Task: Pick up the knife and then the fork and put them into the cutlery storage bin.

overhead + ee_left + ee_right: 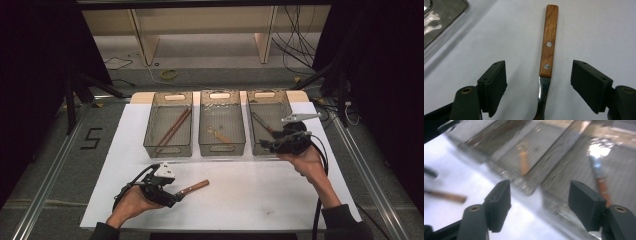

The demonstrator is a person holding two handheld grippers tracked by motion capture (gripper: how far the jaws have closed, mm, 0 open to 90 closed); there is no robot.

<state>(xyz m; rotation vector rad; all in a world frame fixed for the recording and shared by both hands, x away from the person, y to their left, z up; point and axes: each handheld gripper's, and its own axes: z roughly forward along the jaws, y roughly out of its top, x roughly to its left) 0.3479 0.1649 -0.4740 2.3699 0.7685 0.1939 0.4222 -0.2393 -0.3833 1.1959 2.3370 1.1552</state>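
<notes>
We see the left hand-held gripper (539, 82) spread wide around a wooden-handled utensil (548, 47) lying flat on the white desk (599, 30), its pads clear of it, while the right hand-held gripper (540, 202), spread and gripping nothing, hovers at the rightmost mesh basket (259, 112)

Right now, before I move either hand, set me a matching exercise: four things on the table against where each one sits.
Things:
1. chopsticks
2. wooden-handled utensil
3. left gripper
4. right gripper

Places:
A. at the near edge of the right basket, jaws open
B. in the left basket
C. on the white sheet, between open jaws
D. near left of the sheet, around the utensil's metal neck

Pairs: 1-B, 2-C, 3-D, 4-A
</notes>
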